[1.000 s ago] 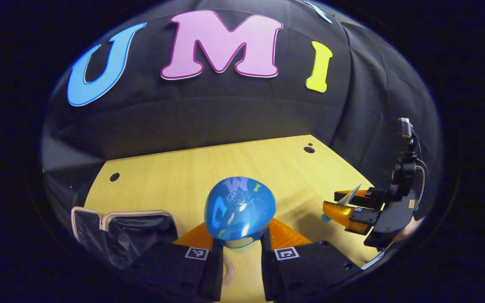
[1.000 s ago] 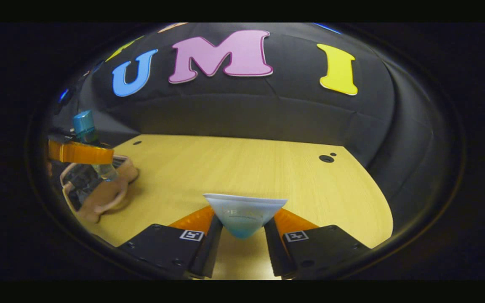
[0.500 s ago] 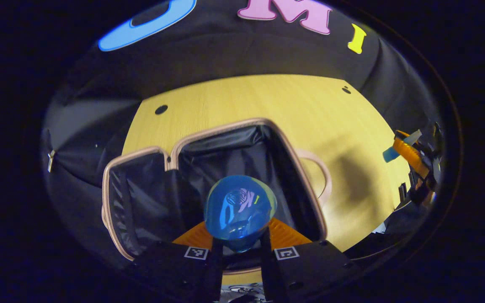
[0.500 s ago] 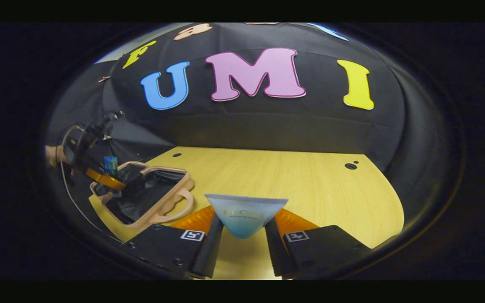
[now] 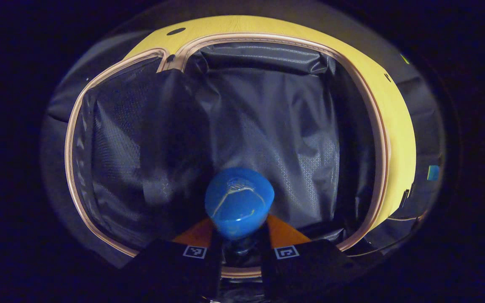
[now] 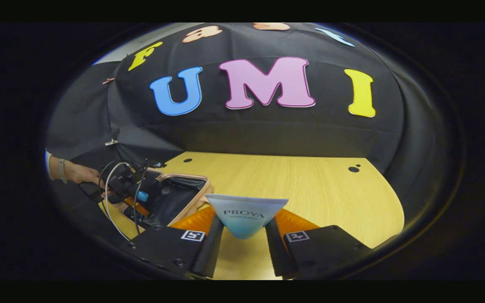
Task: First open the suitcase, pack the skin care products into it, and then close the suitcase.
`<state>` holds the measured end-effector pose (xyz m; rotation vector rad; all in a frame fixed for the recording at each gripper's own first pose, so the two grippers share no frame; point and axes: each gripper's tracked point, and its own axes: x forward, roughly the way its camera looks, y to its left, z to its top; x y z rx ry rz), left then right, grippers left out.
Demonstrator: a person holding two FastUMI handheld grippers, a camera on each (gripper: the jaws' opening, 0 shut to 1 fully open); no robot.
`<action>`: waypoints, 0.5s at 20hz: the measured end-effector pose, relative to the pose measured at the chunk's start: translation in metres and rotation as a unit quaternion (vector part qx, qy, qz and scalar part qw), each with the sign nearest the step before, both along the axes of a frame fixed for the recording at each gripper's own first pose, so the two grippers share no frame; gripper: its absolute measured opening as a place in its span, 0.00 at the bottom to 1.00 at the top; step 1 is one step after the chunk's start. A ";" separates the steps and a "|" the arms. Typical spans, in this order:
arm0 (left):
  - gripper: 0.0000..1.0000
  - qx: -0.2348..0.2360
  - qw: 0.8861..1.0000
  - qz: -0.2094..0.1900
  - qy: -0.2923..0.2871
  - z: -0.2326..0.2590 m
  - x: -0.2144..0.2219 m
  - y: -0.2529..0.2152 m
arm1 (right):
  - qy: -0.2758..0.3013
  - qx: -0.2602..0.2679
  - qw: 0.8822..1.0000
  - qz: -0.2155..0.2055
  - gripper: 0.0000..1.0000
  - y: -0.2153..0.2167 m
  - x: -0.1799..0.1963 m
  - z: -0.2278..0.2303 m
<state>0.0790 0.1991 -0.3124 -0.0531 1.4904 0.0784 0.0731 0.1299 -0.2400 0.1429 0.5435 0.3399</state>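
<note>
Left gripper (image 5: 238, 235) was clamped on the blue-capped bottle (image 5: 239, 201), poised over the open suitcase (image 5: 267, 126); let go from there, the bottle could tip and roll on the slack lining. Right gripper (image 6: 242, 235) was clamped on the tube (image 6: 246, 216) above the wooden table (image 6: 310, 189), suitcase at 9 o'clock, black cloth wall at 12.

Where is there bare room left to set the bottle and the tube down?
The open suitcase has bare lining ahead of the blue-capped bottle in the left gripper. The table is bare beyond the tube in the right gripper. It is crowded only around the suitcase's left edge.
</note>
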 end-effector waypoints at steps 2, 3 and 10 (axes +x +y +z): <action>0.48 0.007 1.000 -0.010 -0.001 -0.002 0.000 0.001 | 0.011 -0.012 1.000 0.008 0.54 0.010 -0.004 -0.010; 0.49 0.005 1.000 -0.012 -0.004 0.001 -0.003 0.000 | 0.022 -0.013 1.000 0.012 0.54 0.016 -0.007 -0.016; 0.97 -0.039 0.990 -0.010 -0.133 0.079 0.022 -0.014 | 0.126 0.020 0.987 0.093 0.55 0.119 -0.015 -0.037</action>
